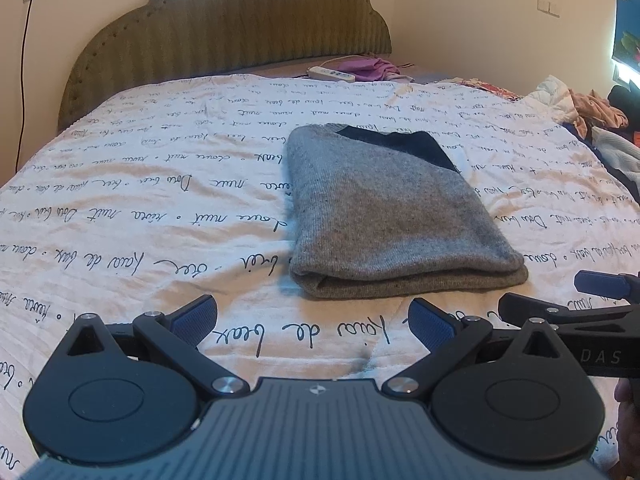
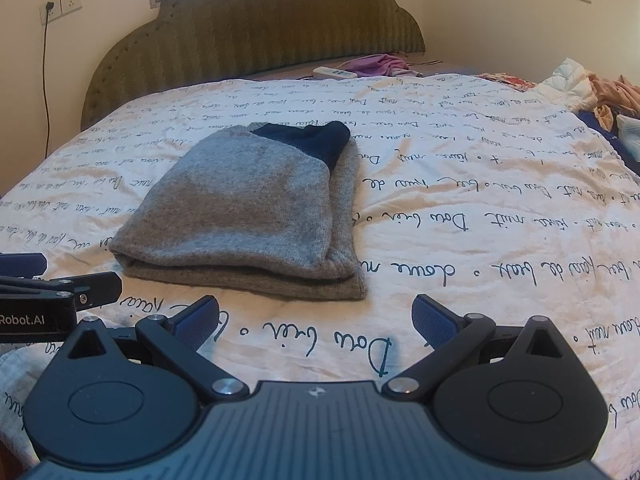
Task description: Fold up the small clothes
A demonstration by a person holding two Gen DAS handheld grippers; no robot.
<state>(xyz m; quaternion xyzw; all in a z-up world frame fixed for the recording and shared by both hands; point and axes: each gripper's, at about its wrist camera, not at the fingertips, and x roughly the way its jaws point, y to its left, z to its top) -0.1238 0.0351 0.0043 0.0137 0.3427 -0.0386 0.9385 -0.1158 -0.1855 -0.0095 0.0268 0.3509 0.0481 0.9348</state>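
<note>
A grey knit garment [image 1: 392,216] with a dark navy patch at its far end lies folded into a compact rectangle on the bed; it also shows in the right wrist view [image 2: 248,208]. My left gripper [image 1: 314,322] is open and empty, just short of the garment's near edge. My right gripper [image 2: 316,320] is open and empty, near the garment's near right corner. Each gripper shows at the edge of the other's view: the right gripper's fingers [image 1: 600,286] on the right, the left gripper's fingers [image 2: 24,264] on the left.
The bed has a white cover with black script [image 1: 160,184] and a green padded headboard [image 1: 240,24]. A white power strip [image 1: 331,75] and purple cloth [image 1: 376,68] lie at the head. A pile of clothes [image 1: 592,112] sits at the right edge.
</note>
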